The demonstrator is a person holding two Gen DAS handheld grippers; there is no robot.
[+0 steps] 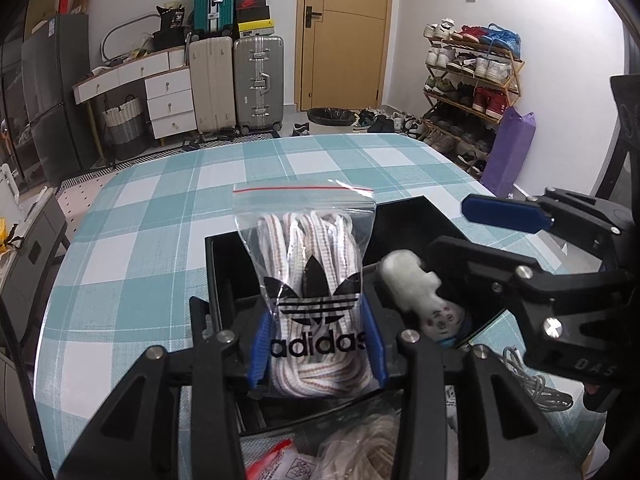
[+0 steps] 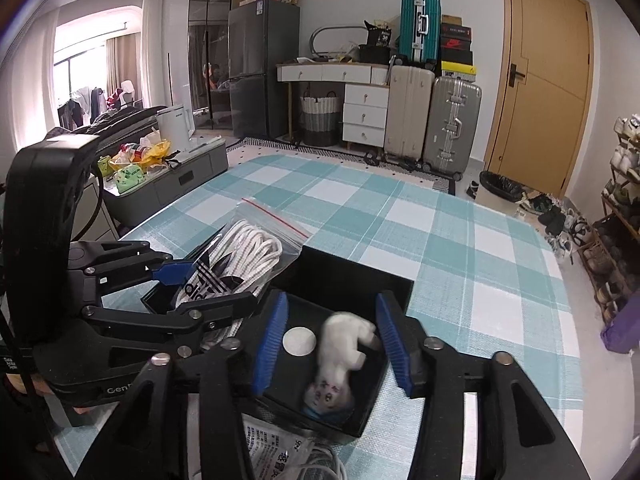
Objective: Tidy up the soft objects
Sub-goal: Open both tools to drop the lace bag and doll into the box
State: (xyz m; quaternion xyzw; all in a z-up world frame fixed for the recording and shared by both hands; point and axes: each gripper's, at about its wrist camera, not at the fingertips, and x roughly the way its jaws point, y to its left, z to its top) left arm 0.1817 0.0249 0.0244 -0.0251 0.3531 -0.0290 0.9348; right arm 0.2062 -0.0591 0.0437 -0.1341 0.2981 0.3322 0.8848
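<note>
My left claw [image 1: 316, 344] grasps the slippery, squashy lace bag [image 1: 310, 280] low across its middle, over the black box [image 1: 416, 208]; my right claw [image 2: 332, 344] is released above the light plush toy [image 2: 340, 356] inside.

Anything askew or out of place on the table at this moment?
The bag of laces stands upright, sticking out above the black box's rim, between the left gripper's pads. The plush toy lies blurred inside the box.

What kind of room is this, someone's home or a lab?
Most likely a lived-in home, perhaps an entry or spare room: a crowded shoe rack, stacked suitcases beside a wooden door, and a fridge, around a table with a checked cloth.
</note>
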